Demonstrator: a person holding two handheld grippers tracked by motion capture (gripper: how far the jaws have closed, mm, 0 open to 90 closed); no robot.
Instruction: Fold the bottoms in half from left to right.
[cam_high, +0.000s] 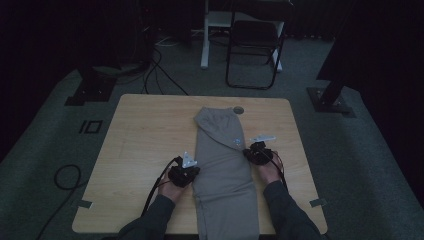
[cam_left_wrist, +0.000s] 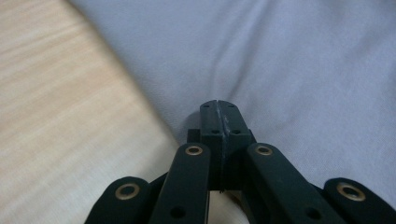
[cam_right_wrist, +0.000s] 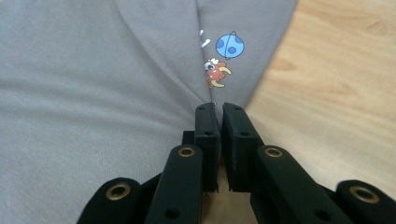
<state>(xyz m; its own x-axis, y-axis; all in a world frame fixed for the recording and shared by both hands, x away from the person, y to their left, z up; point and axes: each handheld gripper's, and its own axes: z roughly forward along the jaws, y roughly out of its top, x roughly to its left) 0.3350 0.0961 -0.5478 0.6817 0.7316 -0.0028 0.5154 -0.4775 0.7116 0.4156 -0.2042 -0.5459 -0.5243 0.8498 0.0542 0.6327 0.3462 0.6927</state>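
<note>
Trousers, cartoon print, no readable writing

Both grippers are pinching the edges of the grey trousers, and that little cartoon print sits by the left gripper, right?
Not quite. The cartoon print sits by the right gripper, as the right gripper view shows. The rest holds: the left gripper and the right one are shut at opposite edges of the grey trousers.

I'm seeing dark grey sleeves, and each black gripper is trailing a black cable, wearing a grey three-cornered plate and showing brass-ringed pivots.
</note>
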